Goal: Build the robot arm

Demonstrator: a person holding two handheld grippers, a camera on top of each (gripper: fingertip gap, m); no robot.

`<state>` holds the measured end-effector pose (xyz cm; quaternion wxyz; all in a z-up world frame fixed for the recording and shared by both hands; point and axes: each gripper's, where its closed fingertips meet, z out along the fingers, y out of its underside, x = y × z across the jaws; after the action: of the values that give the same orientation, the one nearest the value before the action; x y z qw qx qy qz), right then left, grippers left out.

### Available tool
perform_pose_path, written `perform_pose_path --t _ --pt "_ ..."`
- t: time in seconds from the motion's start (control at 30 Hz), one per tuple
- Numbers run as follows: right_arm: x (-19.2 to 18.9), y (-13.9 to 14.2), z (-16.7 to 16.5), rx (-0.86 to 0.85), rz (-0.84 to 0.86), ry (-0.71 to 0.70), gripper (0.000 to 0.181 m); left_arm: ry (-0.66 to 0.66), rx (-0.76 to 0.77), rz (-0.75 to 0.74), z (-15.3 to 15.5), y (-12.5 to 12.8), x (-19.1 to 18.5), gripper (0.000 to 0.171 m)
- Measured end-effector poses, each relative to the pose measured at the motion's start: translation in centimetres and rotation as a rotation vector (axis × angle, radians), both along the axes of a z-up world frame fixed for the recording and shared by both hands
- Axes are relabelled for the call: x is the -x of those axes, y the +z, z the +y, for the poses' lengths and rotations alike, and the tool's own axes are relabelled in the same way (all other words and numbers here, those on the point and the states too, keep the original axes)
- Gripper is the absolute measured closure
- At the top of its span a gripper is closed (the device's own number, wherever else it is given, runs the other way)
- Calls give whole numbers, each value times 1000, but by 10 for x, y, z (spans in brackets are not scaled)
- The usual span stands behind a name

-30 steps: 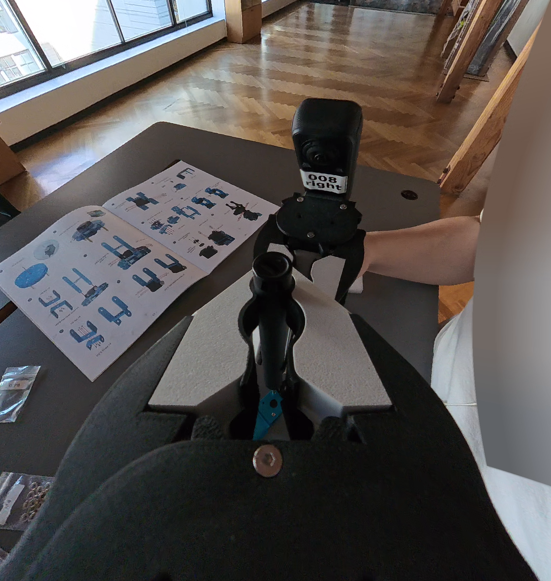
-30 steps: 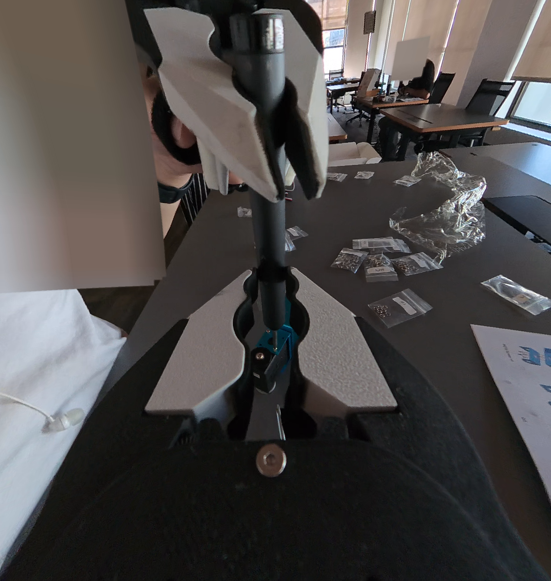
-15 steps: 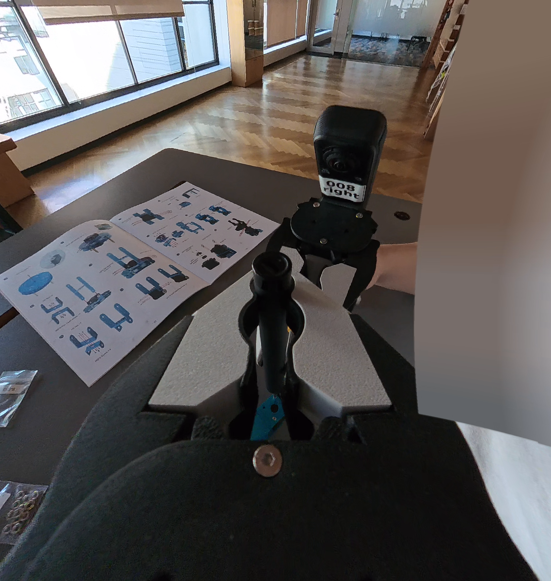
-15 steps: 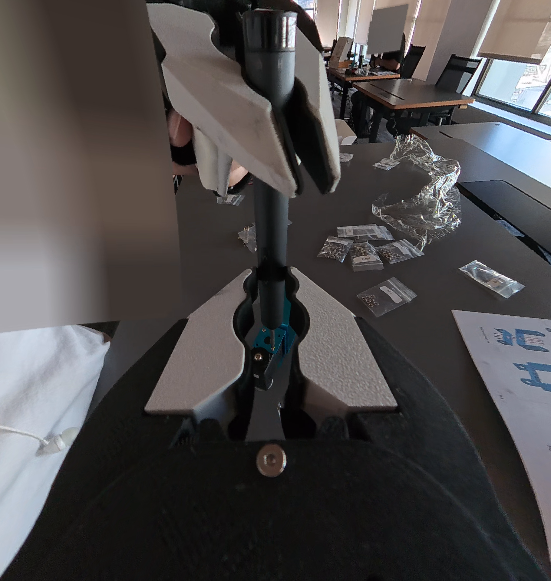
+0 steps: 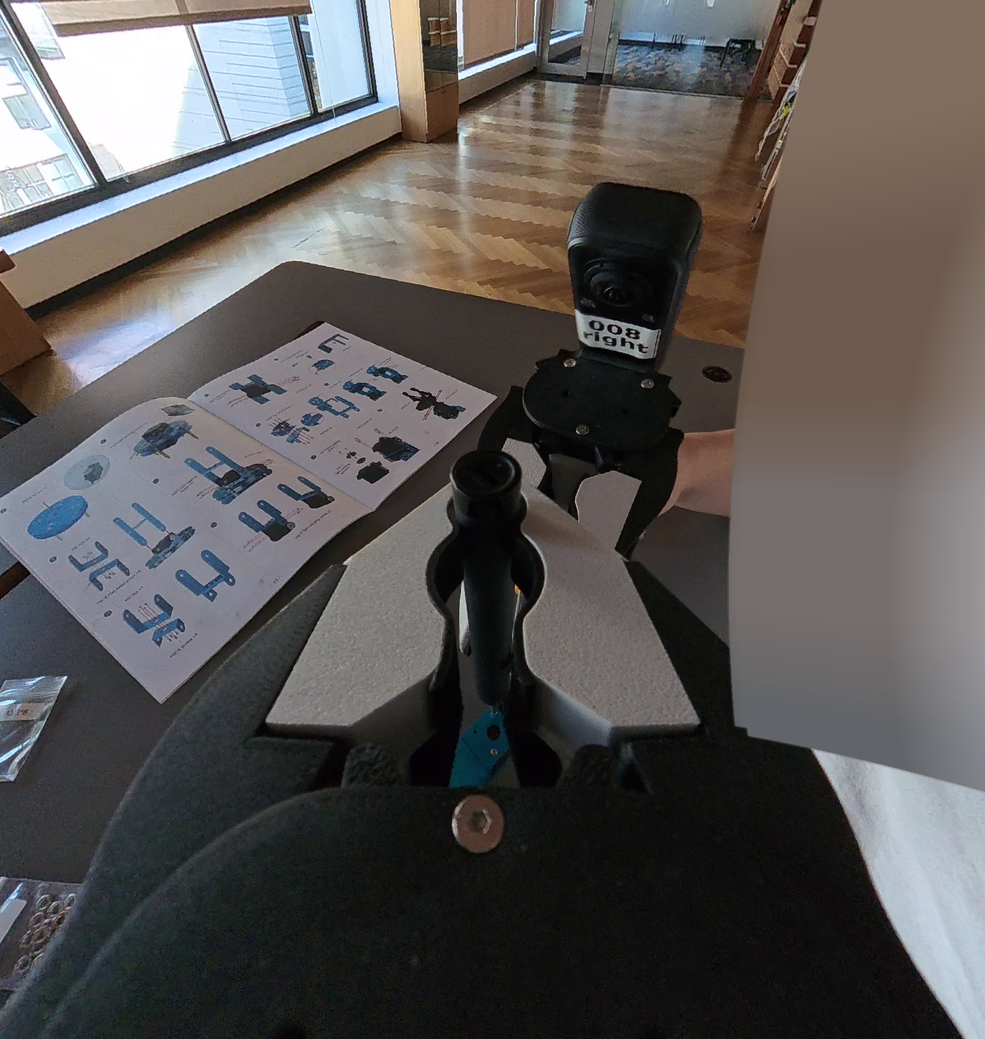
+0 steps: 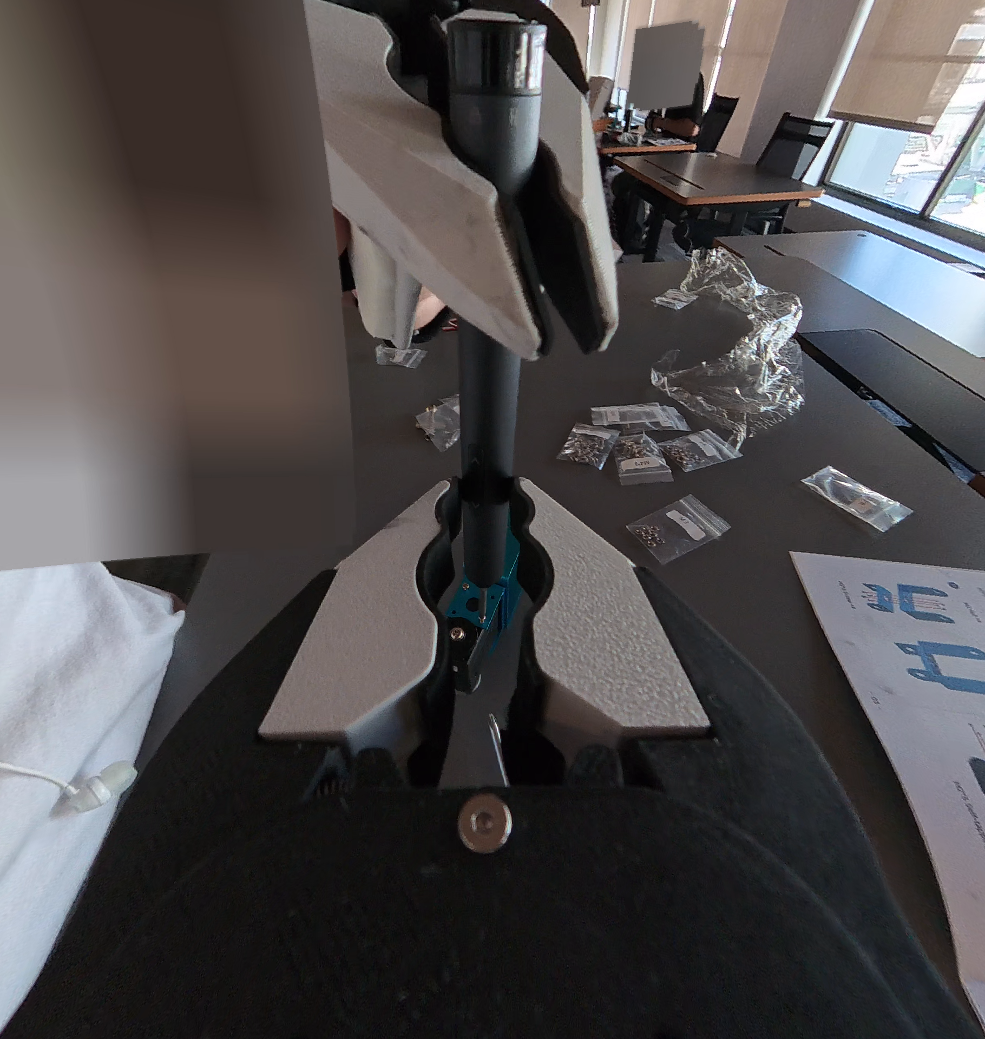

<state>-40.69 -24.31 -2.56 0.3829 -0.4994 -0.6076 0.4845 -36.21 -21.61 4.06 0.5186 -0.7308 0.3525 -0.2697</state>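
Observation:
My left gripper (image 5: 486,506) is shut on a black screwdriver (image 5: 487,590), gripping its handle. In the right wrist view the left gripper (image 6: 546,337) hangs above, and the screwdriver (image 6: 487,393) points down between my right fingers. My right gripper (image 6: 484,489) is shut on a blue metal bracket (image 6: 473,599) with a black block under it. The screwdriver's thin tip rests on the bracket's top face. The bracket also shows in the left wrist view (image 5: 479,748), below the tip. The right gripper (image 5: 597,506) faces the left one, with its fingertips passing under the left fingers.
Both grippers are held over a dark table (image 5: 366,315). An open instruction booklet (image 5: 226,483) lies to one side. Several small bags of screws (image 6: 636,450) and crumpled clear plastic (image 6: 743,360) lie beyond. A person in a white shirt (image 6: 57,674) is close by. Some 8 cm of space lies between my two pairs of fingers.
Both grippers have tilted and shifted a little together. The right gripper now sits further right in the left wrist view. Both grips and the tip's contact with the bracket are unchanged.

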Motion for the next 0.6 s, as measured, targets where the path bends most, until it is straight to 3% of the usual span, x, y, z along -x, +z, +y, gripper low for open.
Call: perform_pose_path --t 0.13,0.4,0.6 --pt "0 0 -2 20 1 73 165 -7 5 -4 -2 0 0 163" --pt "-3 -1 -11 47 -55 350 165 -98 28 -55 -14 -2 -4 160" --pt "2 2 -8 61 -73 402 163 32 -27 8 -6 -3 5 162"
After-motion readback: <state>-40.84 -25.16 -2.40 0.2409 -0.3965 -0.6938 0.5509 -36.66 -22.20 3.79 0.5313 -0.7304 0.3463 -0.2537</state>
